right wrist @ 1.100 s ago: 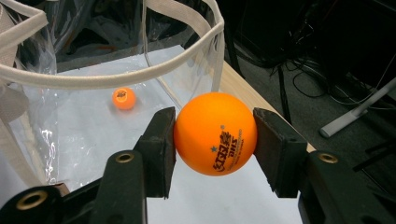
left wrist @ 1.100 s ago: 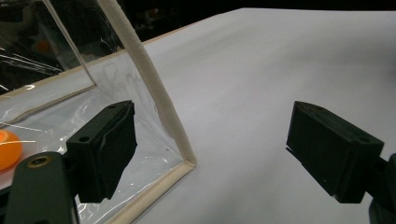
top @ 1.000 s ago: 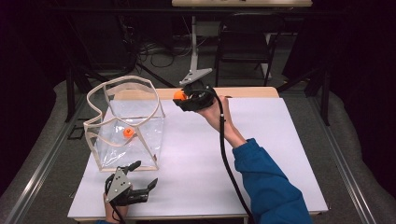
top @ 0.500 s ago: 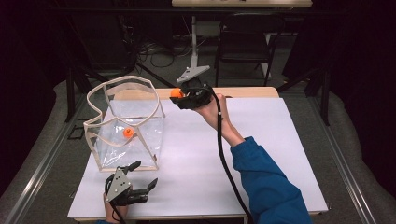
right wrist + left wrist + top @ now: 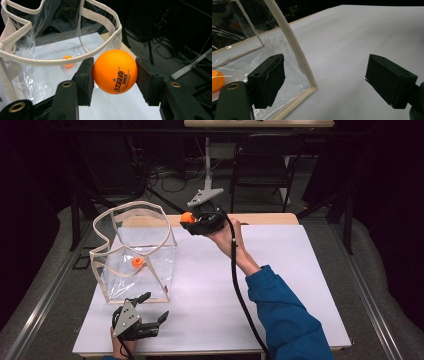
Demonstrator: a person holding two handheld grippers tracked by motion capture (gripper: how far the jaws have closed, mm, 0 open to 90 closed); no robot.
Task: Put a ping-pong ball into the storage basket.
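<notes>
My right gripper (image 5: 192,221) (image 5: 114,72) is shut on an orange ping-pong ball (image 5: 115,71) (image 5: 187,217), held in the air just right of the clear plastic bag (image 5: 135,250) with a beige rim (image 5: 75,58). A second orange ball (image 5: 137,262) (image 5: 67,61) lies on the bag's floor. My left gripper (image 5: 150,309) (image 5: 325,80) rests low at the table's front left, open with nothing between its jaws, right beside the bag's near corner (image 5: 312,87). The ball in the bag shows at the left edge as ball (image 5: 217,80).
The white table top (image 5: 290,285) stretches to the right of the bag. Behind the table stand a dark chair (image 5: 262,165) and a lamp stand (image 5: 206,195) among floor cables. A blue sleeve (image 5: 285,320) crosses the table's front right.
My right gripper with the orange ball has shifted slightly left, toward the bag's rim. The left gripper has stayed put.
</notes>
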